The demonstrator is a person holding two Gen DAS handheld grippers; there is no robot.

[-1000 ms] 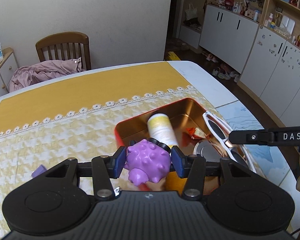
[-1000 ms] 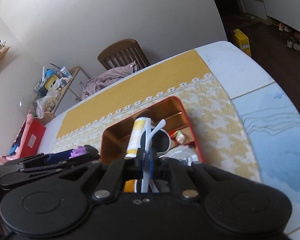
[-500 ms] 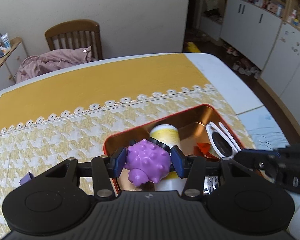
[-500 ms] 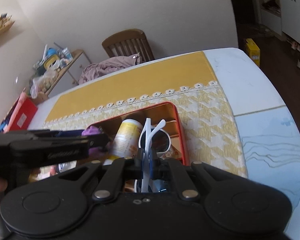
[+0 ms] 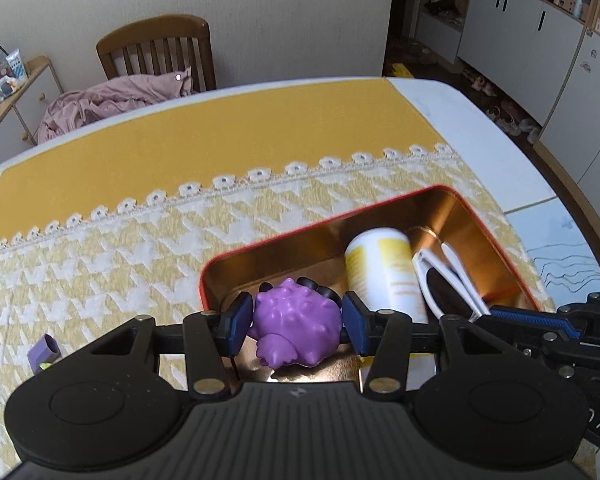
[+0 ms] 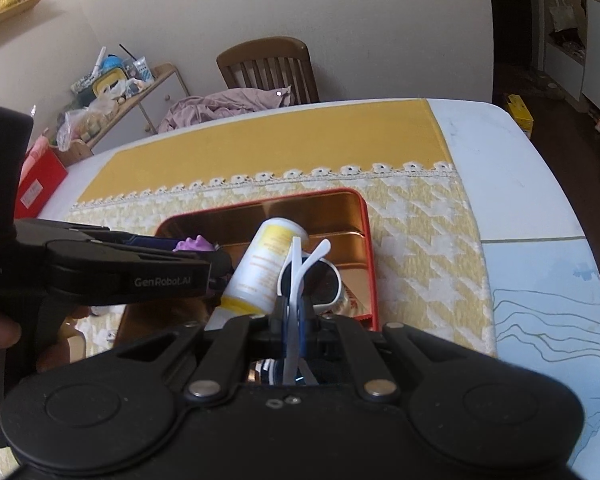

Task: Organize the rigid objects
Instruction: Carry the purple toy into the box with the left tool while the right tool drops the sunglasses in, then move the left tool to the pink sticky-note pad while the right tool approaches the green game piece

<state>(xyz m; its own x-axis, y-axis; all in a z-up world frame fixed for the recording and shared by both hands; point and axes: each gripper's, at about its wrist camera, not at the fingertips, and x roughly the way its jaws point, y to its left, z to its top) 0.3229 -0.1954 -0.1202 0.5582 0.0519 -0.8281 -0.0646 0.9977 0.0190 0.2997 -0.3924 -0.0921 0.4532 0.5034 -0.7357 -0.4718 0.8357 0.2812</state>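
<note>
The table (image 5: 460,120) is white and carries a yellow tablecloth (image 5: 180,168) with a white lace band and a houndstooth part. On the houndstooth part lies a red tin (image 5: 496,240) with a golden inside, open on top, at about 4 o'clock in the left wrist view.

Inside the tin, a white and yellow bottle (image 5: 384,268) lies on its side, touching the white sunglasses (image 5: 448,280) at its 3 o'clock side.

The left gripper (image 5: 296,320) is closed on a purple spiky toy (image 5: 296,328); both blue pads press its sides, and it hangs over the near left part of the tin. In the right wrist view the same toy (image 6: 194,245) shows only a little at 9 o'clock of the bottle (image 6: 266,264).

The right gripper (image 6: 294,320) is clamped on a white arm of the sunglasses (image 6: 312,276), which stand over the tin (image 6: 370,248), just beside the bottle.

A small purple block (image 5: 44,352) lies on the cloth at 8 o'clock, well apart from the tin.
</note>
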